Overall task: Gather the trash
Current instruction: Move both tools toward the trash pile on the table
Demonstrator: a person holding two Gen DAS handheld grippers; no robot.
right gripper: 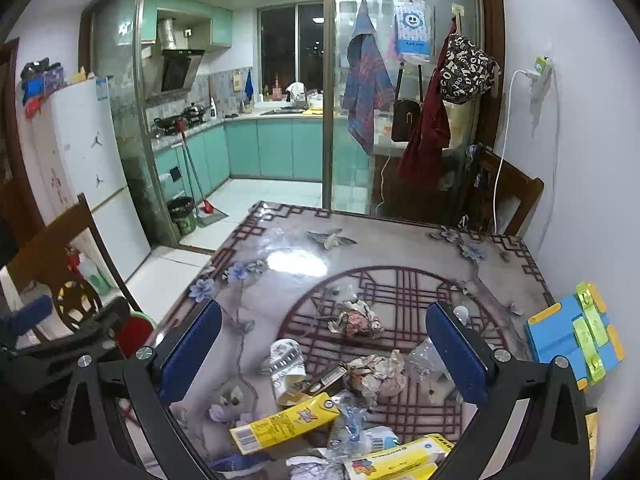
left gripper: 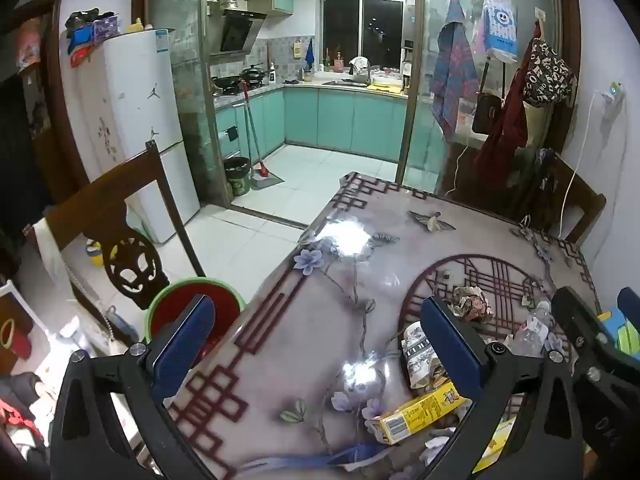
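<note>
Right gripper (right gripper: 322,350): two blue-padded fingers (right gripper: 188,350) spread to their widest, nothing between the pads, tilted down over the desk (right gripper: 400,236). Left gripper (left gripper: 320,346): fingers (left gripper: 182,344) likewise fully apart and holding nothing, tilted down over the desk's left edge; its left finger hangs past that edge, above a green-rimmed red bin (left gripper: 228,292) standing on the floor beside a dark wooden chair (left gripper: 116,216).

Trash, all lying on the desk, loose and ungripped:
- Yellow carton (right gripper: 284,424), one, flat on its side, below and between the right gripper's fingers; in the left wrist view it lies just inside the right finger.
- Yellow-and-white packet (right gripper: 396,460), one, at the lower edge, nearer the right finger.
- Printed paper cup (right gripper: 286,364), one, crushed, on its side, between the right gripper's fingers and nearer the left one.
- Crumpled paper wads, two: one (right gripper: 358,318) beyond the fingertips, one (right gripper: 378,370) between the fingers, touching the clear plastic bottle.
- Clear plastic bottle (right gripper: 428,358), one, crushed, just inside the right finger.
- Clear wrapper with blue print (right gripper: 352,424), one, beside the carton; further scraps near it cannot be told apart.

Other: blue-and-yellow plastic item (right gripper: 572,336), one, on the desk outside the right gripper's right finger.
</note>
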